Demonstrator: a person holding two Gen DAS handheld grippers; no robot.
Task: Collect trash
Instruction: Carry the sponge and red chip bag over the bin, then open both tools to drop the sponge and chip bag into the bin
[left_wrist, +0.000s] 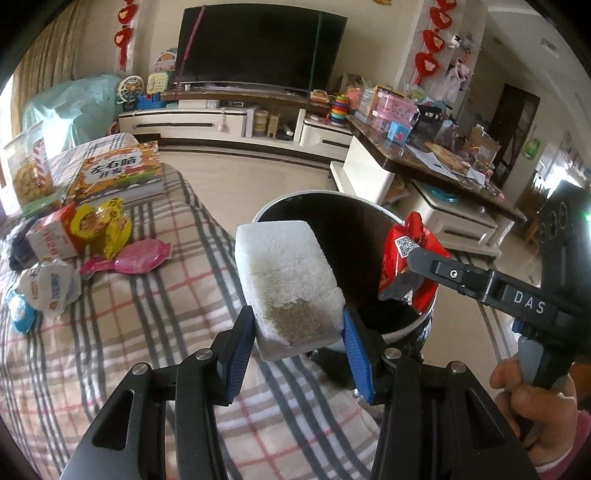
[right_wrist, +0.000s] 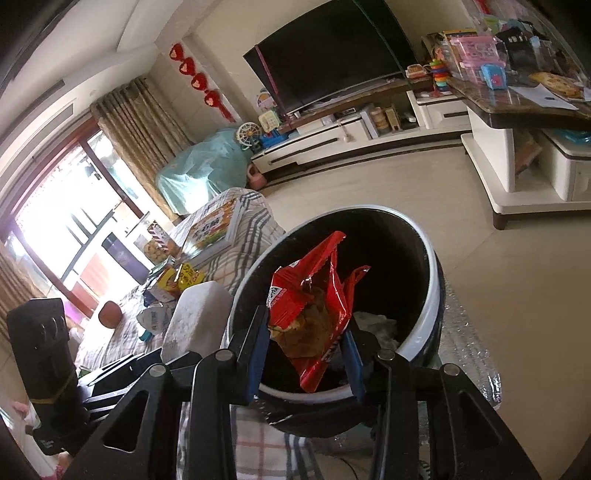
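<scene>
A big black TV (left_wrist: 258, 44) sits on a long white stand (left_wrist: 207, 125) w/ toys on it. Red heart decorations (left_wrist: 428, 62) hang on the wall. A picture book (left_wrist: 118, 177) & a cookie jar (left_wrist: 27, 170) lie on the plaid blanket (left_wrist: 147, 314). Side table (left_wrist: 424, 162) is full of boxes.

Both tools (left_wrist: 299, 336) (right_wrist: 306, 347) clamped, angled downward
</scene>
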